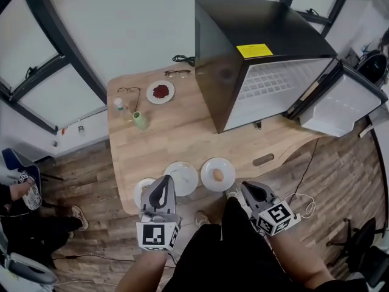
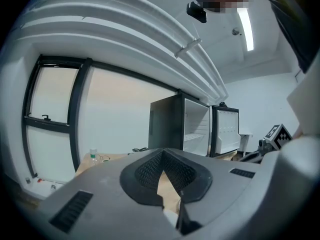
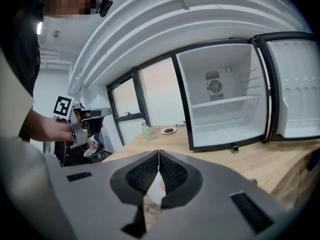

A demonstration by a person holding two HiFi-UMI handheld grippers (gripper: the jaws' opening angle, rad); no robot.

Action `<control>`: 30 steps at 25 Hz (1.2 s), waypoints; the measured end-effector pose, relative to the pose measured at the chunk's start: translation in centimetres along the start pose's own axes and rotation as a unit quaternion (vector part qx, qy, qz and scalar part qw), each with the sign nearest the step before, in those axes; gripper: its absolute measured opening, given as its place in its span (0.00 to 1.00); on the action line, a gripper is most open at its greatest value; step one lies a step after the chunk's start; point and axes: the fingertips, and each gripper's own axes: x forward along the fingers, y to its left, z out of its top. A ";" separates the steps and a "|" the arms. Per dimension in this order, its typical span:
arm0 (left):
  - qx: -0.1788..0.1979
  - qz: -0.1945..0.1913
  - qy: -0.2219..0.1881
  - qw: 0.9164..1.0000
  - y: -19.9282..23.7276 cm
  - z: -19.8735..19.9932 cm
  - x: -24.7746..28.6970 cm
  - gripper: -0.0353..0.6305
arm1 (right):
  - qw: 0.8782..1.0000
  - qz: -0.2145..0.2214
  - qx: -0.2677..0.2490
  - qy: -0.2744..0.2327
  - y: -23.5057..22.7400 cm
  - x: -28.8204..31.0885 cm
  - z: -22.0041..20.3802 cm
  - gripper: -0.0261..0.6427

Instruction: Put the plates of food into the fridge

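**Stage of the task: nothing loaded yet.** We see the fridge standing on the far right of the wooden table. Its door is swung fully open, and the white interior and its shelf are bare in the right gripper view. We therefore judge that access is already prepared and no plate has gone in.

Four plates remain on the table. Three sit in a row at the near edge:
- the plate with a round brown item;
- the middle plate, whose contents we cannot make out;
- the leftmost plate, partly covered by the left gripper.

The plate with red food lies well apart from these, at the far left of the table, near two pairs of glasses and a green bottle.

Each gripper's own view shows its jaws tip to tip with nothing between them, so both are empty. The right gripper hovers just beside the near table edge, close to the plate with the brown item, and the left hangs over the leftmost plate.

All four transfers are outstanding. Each calls for opening the jaws, taking a plate by its rim, carrying it level and setting it on the fridge shelf or floor. Whether the door is to be shut afterwards the task does not say.
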 end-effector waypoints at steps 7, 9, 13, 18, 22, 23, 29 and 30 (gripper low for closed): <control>0.015 0.013 -0.001 1.000 0.7 -0.2 0.4 0.06 | 0.999 -0.005 0.032 -0.001 -1.1 1.2 -4.5 0.07; 0.020 0.015 0.002 1.000 0.8 -0.3 0.6 0.06 | 0.999 0.001 0.042 -0.012 -1.0 1.3 -5.2 0.07; 0.026 0.022 0.012 0.999 1.4 -0.7 0.5 0.06 | 0.997 0.002 0.083 -0.001 -1.4 2.0 -7.7 0.10; 0.032 0.030 0.027 0.999 1.7 -1.5 1.2 0.06 | 0.986 0.002 0.160 0.044 -2.7 3.7 -12.3 0.27; 0.034 0.038 0.034 0.998 2.1 -1.6 1.0 0.06 | 0.961 -0.011 0.269 0.065 -3.7 4.6 -16.0 0.35; 0.035 0.041 0.036 0.998 2.2 -1.6 0.9 0.06 | 0.954 -0.013 0.292 0.070 -3.9 4.8 -16.7 0.38; 0.045 0.051 0.047 0.997 2.6 -1.4 0.5 0.06 | 0.942 -0.012 0.328 0.070 -4.4 6.7 -17.2 0.39; 0.046 0.053 0.048 0.996 2.6 -1.5 0.5 0.06 | 0.941 -0.010 0.330 0.071 -4.4 7.0 -17.2 0.39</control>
